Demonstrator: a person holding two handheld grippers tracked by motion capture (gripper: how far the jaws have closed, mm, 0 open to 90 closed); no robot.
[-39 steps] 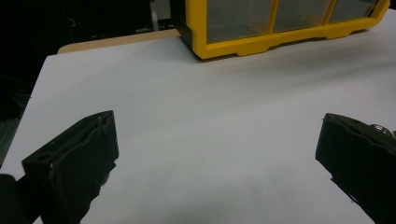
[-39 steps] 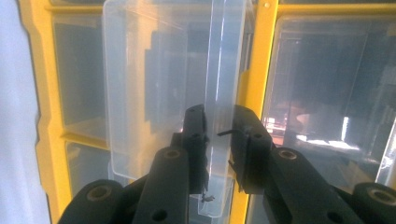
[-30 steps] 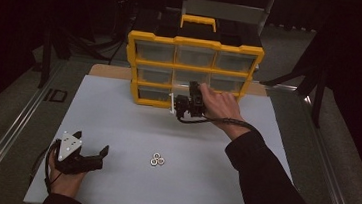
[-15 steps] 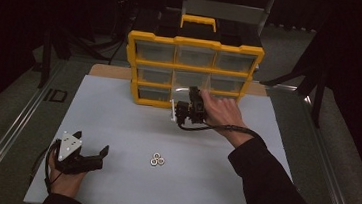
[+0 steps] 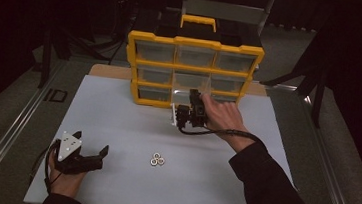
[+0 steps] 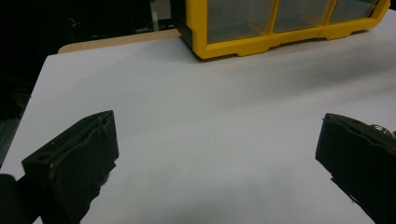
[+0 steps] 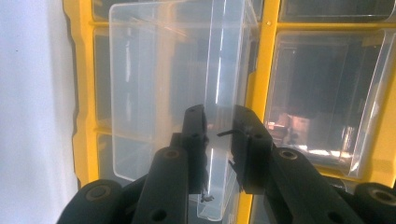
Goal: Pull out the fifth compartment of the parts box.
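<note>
A yellow organizer (image 5: 197, 42) with clear drawers stands at the back of the white board (image 5: 118, 111). My right gripper (image 5: 184, 113) is in front of its bottom row, shut on the front lip of a clear drawer (image 5: 174, 112) that sticks out of the frame. In the right gripper view the two black jaws pinch the drawer (image 7: 163, 70) at its front tab, right gripper (image 7: 218, 126), beside the yellow frame (image 7: 264, 70). My left gripper (image 5: 91, 142) rests open at the front left; in its own view the left gripper (image 6: 217, 154) has nothing between its jaws.
Three small metal rings (image 5: 157, 160) lie together near the front middle of the board. The organizer (image 6: 261, 44) has a yellow carry handle (image 5: 197, 22) on top. Dark metal rails run along both sides of the table.
My right gripper has come a little toward the near side with the clear drawer, which now sticks farther out of the organizer. The left gripper has stayed put.
</note>
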